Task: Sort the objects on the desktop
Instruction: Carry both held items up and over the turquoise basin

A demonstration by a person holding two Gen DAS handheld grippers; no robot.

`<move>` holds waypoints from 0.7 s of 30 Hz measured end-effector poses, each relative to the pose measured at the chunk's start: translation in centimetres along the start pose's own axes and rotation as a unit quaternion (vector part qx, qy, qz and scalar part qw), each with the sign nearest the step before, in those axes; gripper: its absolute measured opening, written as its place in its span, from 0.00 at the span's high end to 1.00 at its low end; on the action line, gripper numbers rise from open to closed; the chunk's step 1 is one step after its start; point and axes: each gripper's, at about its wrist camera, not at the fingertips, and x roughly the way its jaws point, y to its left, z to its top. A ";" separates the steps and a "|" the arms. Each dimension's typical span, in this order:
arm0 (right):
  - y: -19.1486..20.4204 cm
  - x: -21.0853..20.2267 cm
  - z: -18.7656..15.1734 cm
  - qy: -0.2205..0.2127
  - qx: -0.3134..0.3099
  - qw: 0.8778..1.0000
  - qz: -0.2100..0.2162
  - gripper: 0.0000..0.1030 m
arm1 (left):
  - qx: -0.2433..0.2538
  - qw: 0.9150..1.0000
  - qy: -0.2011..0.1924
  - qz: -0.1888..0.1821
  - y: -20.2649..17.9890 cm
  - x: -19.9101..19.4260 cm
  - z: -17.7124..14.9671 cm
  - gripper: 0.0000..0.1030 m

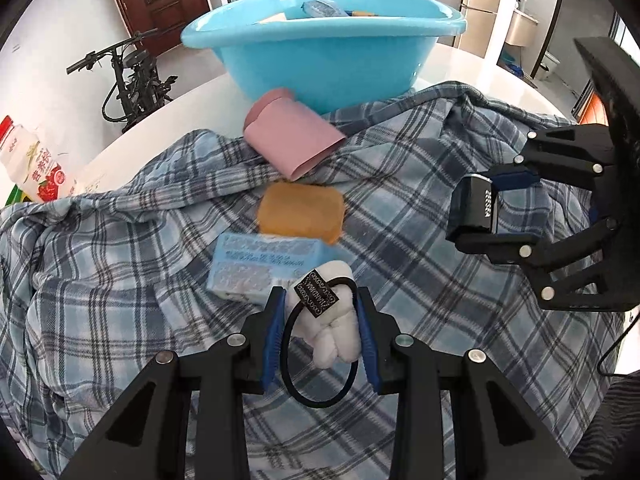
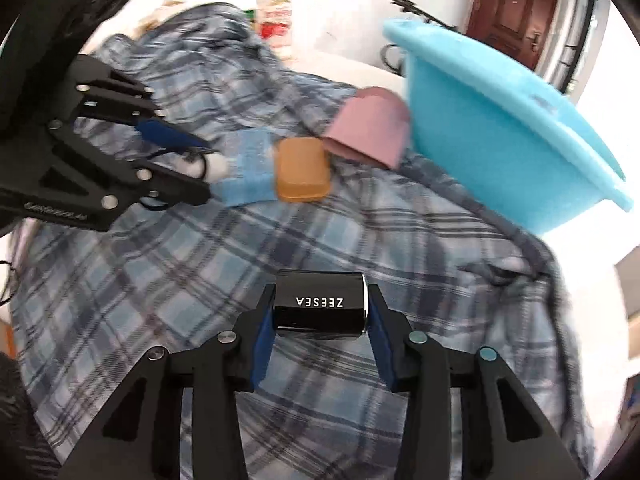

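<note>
Nearest you, the soft white plush hair tie [image 1: 334,320] sits squeezed in your left hand-held gripper [image 1: 322,296] above the plaid cloth [image 1: 120,300]: it is light and squashy, so hold its body, while your right hand-held gripper [image 2: 320,304] clamps the rigid, glossy black box [image 2: 320,304] flat-sided.

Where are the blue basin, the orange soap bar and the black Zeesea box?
blue basin [image 1: 320,64], left wrist view, front outer wall.
orange soap bar [image 1: 301,211], left wrist view, top face.
black Zeesea box [image 2: 320,302], right wrist view, lettered face.

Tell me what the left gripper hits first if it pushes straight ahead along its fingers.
Likely the light blue patterned packet, lying just past the white plush hair tie that the left gripper holds; beyond it sits the orange rounded soap bar. Depth is unclear, so it may pass above them.
</note>
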 end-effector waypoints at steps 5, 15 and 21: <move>-1.4 -2.3 0.3 -0.033 0.021 0.999 0.002 0.60 | 0.007 1.000 -0.012 0.002 -1.0 -0.6 1.5 0.65; -5.9 -7.3 3.6 -0.098 0.063 0.992 -0.038 0.60 | 0.012 0.997 -0.082 0.012 -2.2 -3.9 7.0 0.65; -8.7 -8.8 5.8 -0.100 0.082 0.990 -0.060 0.60 | 0.018 0.995 -0.099 0.014 -2.3 -5.0 11.2 0.65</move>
